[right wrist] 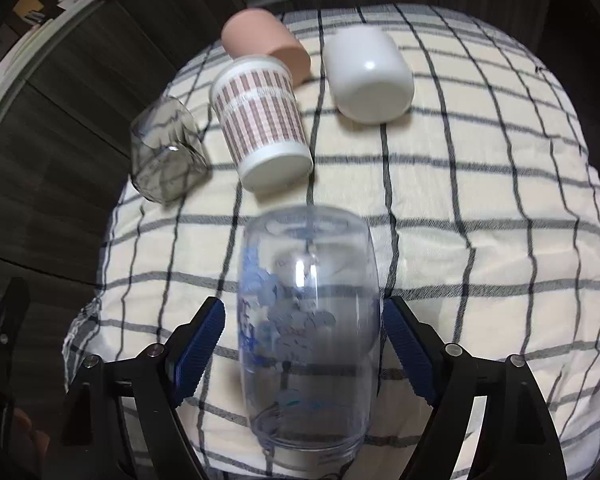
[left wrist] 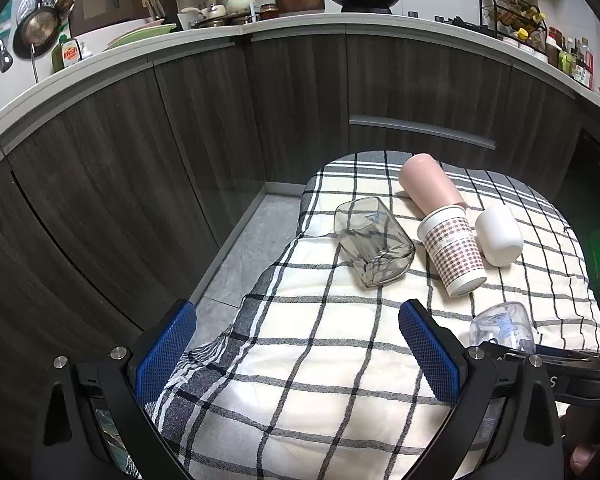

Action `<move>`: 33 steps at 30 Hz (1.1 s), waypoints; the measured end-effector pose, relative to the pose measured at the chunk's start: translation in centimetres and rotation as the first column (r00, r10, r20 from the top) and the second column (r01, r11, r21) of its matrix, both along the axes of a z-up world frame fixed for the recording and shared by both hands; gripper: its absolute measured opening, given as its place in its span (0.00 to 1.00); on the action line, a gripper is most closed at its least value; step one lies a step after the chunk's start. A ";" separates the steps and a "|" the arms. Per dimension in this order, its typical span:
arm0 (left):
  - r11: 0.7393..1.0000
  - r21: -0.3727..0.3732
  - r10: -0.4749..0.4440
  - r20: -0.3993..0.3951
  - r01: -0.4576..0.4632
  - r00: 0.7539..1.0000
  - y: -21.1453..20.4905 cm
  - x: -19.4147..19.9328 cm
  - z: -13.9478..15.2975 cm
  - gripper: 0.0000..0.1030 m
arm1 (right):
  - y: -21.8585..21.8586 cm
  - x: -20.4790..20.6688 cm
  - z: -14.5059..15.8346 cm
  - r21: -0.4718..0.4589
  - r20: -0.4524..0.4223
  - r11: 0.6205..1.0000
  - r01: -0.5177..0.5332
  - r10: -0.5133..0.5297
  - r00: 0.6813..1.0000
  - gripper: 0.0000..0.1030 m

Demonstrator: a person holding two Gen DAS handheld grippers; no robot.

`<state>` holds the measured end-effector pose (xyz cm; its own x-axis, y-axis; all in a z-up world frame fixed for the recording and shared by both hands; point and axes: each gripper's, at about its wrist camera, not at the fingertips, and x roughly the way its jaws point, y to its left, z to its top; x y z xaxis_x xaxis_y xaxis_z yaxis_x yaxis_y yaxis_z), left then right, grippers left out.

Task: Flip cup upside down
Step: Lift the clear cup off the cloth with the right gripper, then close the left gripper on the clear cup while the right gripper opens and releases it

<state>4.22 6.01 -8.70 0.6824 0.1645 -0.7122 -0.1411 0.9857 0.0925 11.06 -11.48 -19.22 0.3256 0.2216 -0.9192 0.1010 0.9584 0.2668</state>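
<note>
**Five cups on a checked cloth, one between the right tool's pads**

Five cups are in view. Nearest, a clear cup (right wrist: pixel 308 332) with blue print sits between the right tool's (right wrist: pixel 302 344) blue ribbed pads (right wrist: pixel 202 344). The pads stand beside its walls, but motion blur hides whether they press it, so I cannot tell if it is gripped. Its long axis runs near to far; the rounded closed end points far and the wider rim near. The left tool (left wrist: pixel 298 352) hangs wide open over the near left of the cloth (left wrist: pixel 340 360), holding nothing, its pads (left wrist: pixel 164 352) a blue mesh texture.

Farther on, four cups lie on their sides: a smoky square-sided glass (right wrist: pixel 166 152) at left, a paper cup (right wrist: pixel 262 124) with a pink check pattern in the middle, a smooth pink tumbler (right wrist: pixel 264 42) just behind it, and a glossy white cup (right wrist: pixel 368 74) at right. The cloth is cream with dark grid lines and covers the desk. Dark wood-grain cabinets (left wrist: pixel 140 160) stand beyond.
</note>
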 end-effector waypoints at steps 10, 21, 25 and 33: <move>0.998 -0.021 -0.065 -0.006 0.065 0.998 -3.4 -0.3 1.0 1.00 | -3.7 -2.6 5.7 -0.045 0.132 0.998 0.053 -0.047 0.990 0.81; 0.976 -0.089 -0.208 -0.136 0.197 0.969 -11.5 1.6 -0.5 1.00 | -10.5 -6.4 10.5 -0.179 0.232 0.972 0.154 -0.111 0.966 0.82; 0.970 -0.122 -0.234 -0.220 0.211 0.947 -13.7 2.8 -1.7 1.00 | -12.5 -7.1 10.6 -0.167 0.228 0.968 0.186 -0.145 0.963 0.82; 0.958 -0.165 -0.286 -0.466 0.235 0.838 -18.1 5.9 -5.3 0.99 | -15.5 -7.4 10.3 -0.120 0.221 0.966 0.230 -0.200 0.954 0.82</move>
